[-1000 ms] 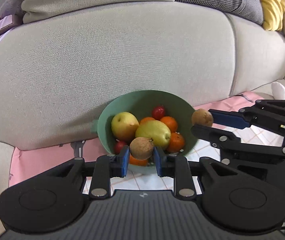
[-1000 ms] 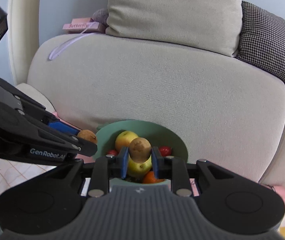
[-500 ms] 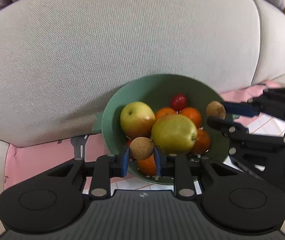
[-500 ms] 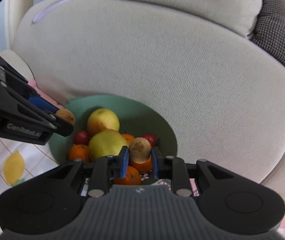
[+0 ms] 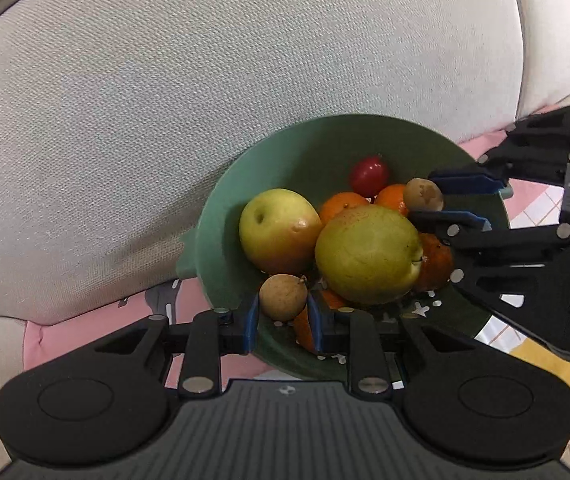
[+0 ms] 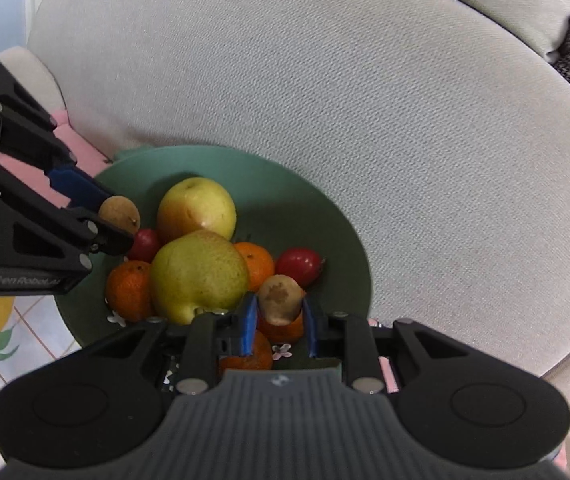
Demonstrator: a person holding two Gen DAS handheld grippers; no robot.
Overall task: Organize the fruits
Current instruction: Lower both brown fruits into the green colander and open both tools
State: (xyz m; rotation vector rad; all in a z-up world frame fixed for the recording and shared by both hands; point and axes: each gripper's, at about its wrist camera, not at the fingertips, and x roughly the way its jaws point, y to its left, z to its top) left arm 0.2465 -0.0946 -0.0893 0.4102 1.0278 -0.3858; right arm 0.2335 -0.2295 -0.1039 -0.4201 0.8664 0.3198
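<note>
Two hand-held grippers carrying small brown fruits over a green bowl (image 5: 221,240) of fruit.
The left hand-held gripper (image 5: 283,316) clamps one brown fruit (image 5: 283,297); the right hand-held gripper (image 6: 278,320) clamps another (image 6: 280,299). Likely next: release both into the bowl.

Beige sofa cushion (image 5: 245,80), pink cloth (image 5: 65,332)

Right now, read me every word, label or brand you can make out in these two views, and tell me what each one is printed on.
"GenRobot.AI" in pale letters on the black side of the left gripper, seen in the right wrist view; the last letters are soft.
A small pale logo mark on the grey ribbed body of each gripper, with no letters that can be read.
No readable text on the green bowl or the fruit.
</note>
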